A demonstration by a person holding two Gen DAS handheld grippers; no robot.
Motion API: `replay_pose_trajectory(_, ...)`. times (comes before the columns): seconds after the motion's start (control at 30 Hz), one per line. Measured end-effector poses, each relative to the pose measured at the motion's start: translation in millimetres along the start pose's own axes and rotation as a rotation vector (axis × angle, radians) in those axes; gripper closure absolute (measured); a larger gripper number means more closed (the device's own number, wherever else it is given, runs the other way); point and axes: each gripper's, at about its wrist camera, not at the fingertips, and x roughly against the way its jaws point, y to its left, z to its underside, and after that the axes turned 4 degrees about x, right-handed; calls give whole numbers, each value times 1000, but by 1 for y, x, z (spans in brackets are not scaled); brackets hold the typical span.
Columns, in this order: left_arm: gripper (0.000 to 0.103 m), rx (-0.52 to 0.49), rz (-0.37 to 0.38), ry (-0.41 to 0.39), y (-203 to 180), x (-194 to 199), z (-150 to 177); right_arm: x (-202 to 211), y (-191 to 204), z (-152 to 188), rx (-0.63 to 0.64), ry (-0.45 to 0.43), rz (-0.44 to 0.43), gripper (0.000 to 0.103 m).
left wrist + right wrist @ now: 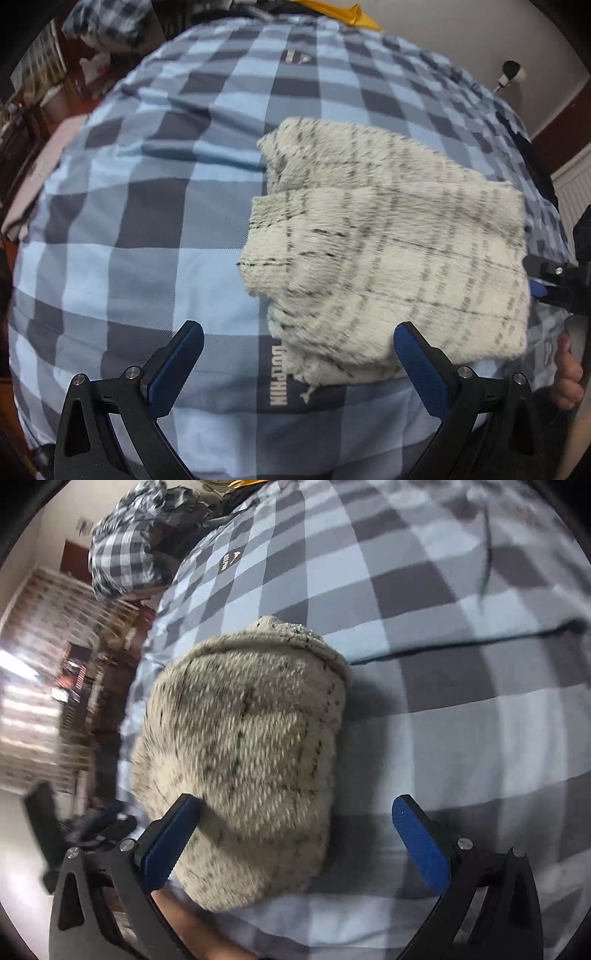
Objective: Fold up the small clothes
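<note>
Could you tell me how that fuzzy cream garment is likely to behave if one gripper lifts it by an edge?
The cream garment looks soft and thick, so it would probably droop. Its folded layers lie loose, so the fold may fall open. Its fuzzy pile should grip rather than slip.

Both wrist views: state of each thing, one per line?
Left gripper: open, holding nothing.
Right gripper: open, holding nothing.
Cloth: folded over itself, lying on the bedsheet.
Bedsheet: spread out, some wrinkles.
Checked garment: crumpled in a heap at the far end.
</note>
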Motion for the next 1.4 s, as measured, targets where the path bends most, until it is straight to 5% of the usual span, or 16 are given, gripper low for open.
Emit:
replay_pose_trajectory(0.2, 0, 31, 177, 111, 1, -37, -24, -19, -8, -6, -43, 98, -155, 1)
replay_pose_trajectory(0.4, 0, 236, 420, 298, 22, -87, -26, -30, -10, 0, -87, 158, -226, 1)
replay_pose_trajectory(0.6, 0, 267, 478, 344, 22, -108, -24, -49, -7, -8, -90, 215, -256, 1)
replay_pose_trajectory(0.73, 27, 271, 505, 355, 14, -109, -24, -54, -10, -6, -94, 220, -283, 1)
replay_pose_trajectory(0.83, 45, 230, 470, 322, 5, -99, -25, -48, -8, -3, -70, 194, -264, 4)
replay_pose_trajectory(0.9, 53, 165, 413, 253, -8, -84, -24, -36, 2, 0, -25, 156, -222, 22)
replay_pose_trajectory(1.0, 58, 90, 355, 147, -28, -59, -20, -14, 22, 8, 39, 89, -186, 36)
replay_pose_trajectory(1.23, 58, -31, 352, -67, -69, 9, -25, 61, 36, 22, 123, -126, -178, 36)
replay_pose_trajectory(1.4, 58, -87, 353, -124, -95, 26, -67, 98, 54, -3, 183, -176, -131, 36)
